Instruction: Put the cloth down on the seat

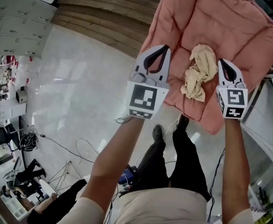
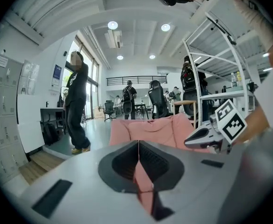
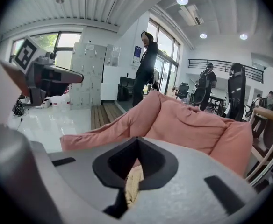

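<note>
A crumpled beige cloth (image 1: 198,73) lies on the pink cushioned seat (image 1: 206,22), near its front edge. Both of my grippers hang above that edge. The left gripper (image 1: 163,48) is left of the cloth and apart from it; its jaws meet with nothing between them (image 2: 139,143). The right gripper (image 1: 221,62) is at the cloth's right edge, jaws together. In the right gripper view the jaw tips (image 3: 137,139) meet, and the cloth (image 3: 132,185) shows below them through the gap. The pink seat (image 3: 192,125) fills the view beyond, and it also shows in the left gripper view (image 2: 150,129).
A white metal rack (image 2: 220,78) stands right of the seat. A person (image 2: 75,106) stands on the left by the wooden platform (image 1: 104,17) and grey lockers (image 1: 15,27). Cables (image 1: 57,143) trail across the shiny floor below. Office chairs and people are far behind.
</note>
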Motion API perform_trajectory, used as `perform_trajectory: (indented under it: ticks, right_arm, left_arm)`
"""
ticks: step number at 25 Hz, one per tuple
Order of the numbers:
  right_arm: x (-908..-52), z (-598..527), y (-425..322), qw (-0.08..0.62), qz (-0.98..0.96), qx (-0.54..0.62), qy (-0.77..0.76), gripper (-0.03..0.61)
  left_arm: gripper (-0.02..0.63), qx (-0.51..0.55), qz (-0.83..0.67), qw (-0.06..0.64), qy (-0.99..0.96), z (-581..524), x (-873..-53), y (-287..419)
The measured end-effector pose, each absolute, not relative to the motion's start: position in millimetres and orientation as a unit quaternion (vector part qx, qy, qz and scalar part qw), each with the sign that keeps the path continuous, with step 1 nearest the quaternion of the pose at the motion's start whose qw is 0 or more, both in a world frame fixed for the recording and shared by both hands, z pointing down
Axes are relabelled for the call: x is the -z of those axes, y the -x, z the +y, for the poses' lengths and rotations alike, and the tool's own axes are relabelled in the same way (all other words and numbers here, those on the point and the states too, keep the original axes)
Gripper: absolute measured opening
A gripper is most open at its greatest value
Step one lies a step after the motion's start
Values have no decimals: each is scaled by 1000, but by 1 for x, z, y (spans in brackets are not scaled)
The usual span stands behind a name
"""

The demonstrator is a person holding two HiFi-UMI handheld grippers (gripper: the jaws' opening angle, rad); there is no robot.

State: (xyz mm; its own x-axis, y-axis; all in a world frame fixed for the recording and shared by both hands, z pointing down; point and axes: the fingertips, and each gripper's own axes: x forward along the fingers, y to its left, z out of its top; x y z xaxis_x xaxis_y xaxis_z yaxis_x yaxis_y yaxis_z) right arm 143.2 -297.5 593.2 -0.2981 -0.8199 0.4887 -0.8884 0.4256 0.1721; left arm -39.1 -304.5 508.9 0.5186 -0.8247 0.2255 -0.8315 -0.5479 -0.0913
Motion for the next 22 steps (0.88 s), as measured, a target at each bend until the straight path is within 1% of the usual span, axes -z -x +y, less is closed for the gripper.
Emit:
perform_trajectory:
  ticks: [13, 19, 22]
  right_arm:
    - [-396, -223, -123, 183, -815, -60, -546, -8]
    - [-321, -192, -103, 159, -831, -45, -531, -8]
    - [-288, -173, -95, 153, -838, -35, -523, -8]
  left_arm:
    - [10, -67, -469, -30, -880, -235, -323, 62]
    - [10, -48, -457, -41, -887, -204, -260, 72]
    - [10, -41, -457, -35, -888, -187, -229, 82]
